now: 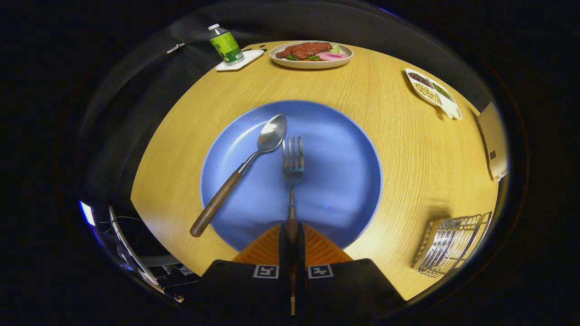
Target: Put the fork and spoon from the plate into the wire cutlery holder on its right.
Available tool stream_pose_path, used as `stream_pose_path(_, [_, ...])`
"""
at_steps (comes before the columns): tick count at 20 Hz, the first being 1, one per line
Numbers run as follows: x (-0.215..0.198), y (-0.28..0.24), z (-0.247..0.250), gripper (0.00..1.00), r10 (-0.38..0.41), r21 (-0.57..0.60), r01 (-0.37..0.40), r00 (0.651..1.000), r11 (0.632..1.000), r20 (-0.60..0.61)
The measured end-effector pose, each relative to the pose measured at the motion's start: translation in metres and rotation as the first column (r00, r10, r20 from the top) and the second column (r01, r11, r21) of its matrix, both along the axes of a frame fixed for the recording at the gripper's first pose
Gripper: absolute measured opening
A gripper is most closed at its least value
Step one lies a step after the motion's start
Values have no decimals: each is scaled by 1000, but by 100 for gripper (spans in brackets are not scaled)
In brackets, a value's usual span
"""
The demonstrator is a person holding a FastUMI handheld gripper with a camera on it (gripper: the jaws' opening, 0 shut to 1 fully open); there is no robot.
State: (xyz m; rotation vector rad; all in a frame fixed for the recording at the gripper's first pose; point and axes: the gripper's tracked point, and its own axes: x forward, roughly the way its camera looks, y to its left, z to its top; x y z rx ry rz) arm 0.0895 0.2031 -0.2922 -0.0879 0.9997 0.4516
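A round wooden table [389, 149] holds a blue plate [344, 181]. The wire holder [453, 244], seemingly empty, sits to the plate's right, well apart from the fingers. The spoon [253, 163] lies slanted on the plate, handle over its left rim. The gripper [292, 240] is clamped on the fork [293, 163] handle; its tines point straight ahead.

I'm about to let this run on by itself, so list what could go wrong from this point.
1. The claw is shut on the fork at its thin handle, tines far ahead; the fork may swing or slip when lifted.
2. The spoon lies close beside the fork on the blue plate; a sideways lift could knock it.
3. The wire cutlery holder has narrow gaps, so the tines might snag.
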Motion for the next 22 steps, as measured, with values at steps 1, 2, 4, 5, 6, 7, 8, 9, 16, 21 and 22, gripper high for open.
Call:
stream_pose_path(1, [-1, -1, 2, 8, -11, 21, 11, 1000, 1000, -13])
stream_pose_path(2, [-1, -4, 6, 8, -17, 33, 18, 1000, 999, -12])
stream_pose_path(4, [-5, -10, 18, 8, -12, 53, 12, 1000, 999, 0])
stream_pose_path(5, [-8, -14, 23, 8, -8, 62, 8, 1000, 998, 4])
stream_pose_path(6, [-13, -18, 29, 8, -1, 74, 1, 1000, 997, 7])
stream_pose_path(7, [-18, -20, 37, 8, 5, 85, -6, 1000, 996, 12])
stream_pose_path(8, [-23, -25, 45, 8, 10, 90, -12, 1000, 996, 17])
stream_pose_path(9, [-30, -31, 52, 8, 19, 91, -20, 1000, 996, 18])
stream_pose_path(16, [-78, -100, 104, 8, 99, 46, -99, 995, 994, 7])
stream_pose_path(21, [-97, -166, 118, 8, 141, -49, -146, 987, 988, -79])
stream_pose_path(22, [-98, -179, 122, 8, 147, -65, -153, 984, 986, -96])
